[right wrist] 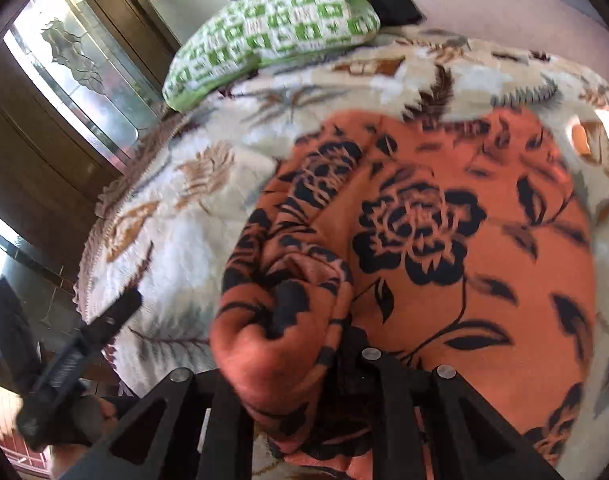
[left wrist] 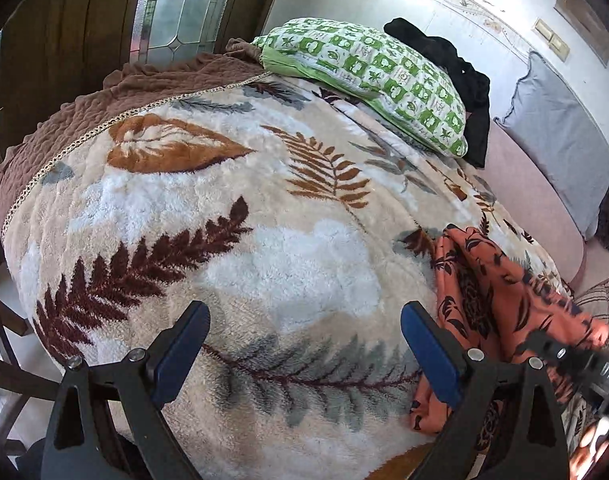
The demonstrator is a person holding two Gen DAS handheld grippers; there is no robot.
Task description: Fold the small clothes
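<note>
- Two grippers work over a bed: the right gripper point(right wrist: 304, 344) is clenched on a bunched fold of the orange floral cloth point(right wrist: 444, 240), its fingers buried in the fabric so the pads cannot be seen.
- Left gripper point(left wrist: 304, 328) stands released, blue pads point(left wrist: 182, 344) wide apart with only the leaf-print blanket point(left wrist: 224, 200) between them.
- From the left wrist view, the cloth point(left wrist: 492, 292) lies at about 4 o'clock, just beside the right-hand pad, draped over the blanket's edge; the right gripper's body point(left wrist: 576, 360) crosses it, blurred.
- From the right wrist view, the cloth fills the centre and 3 o'clock side, spread on the blanket point(right wrist: 164, 220), with the gathered wad at 7 o'clock; the left gripper point(right wrist: 64, 364) shows blurred at 8 o'clock.
- Risk, as judged: a one-handed grip on a wad rather than an edge could drag the cloth into a heap instead of a flat fold.
- Risk: the plush blanket may cling to the fabric, so a pull could wrinkle the cloth or lift the blanket with it.
- Risk: the thick bunch could slip from the jaws if the pull is quick; blur suggests fast motion.
- Risk: cloth near the bed's edge could slide off.
- Green pillow point(left wrist: 364, 76) at 12 o'clock sits well apart and poses little obstruction.
</note>
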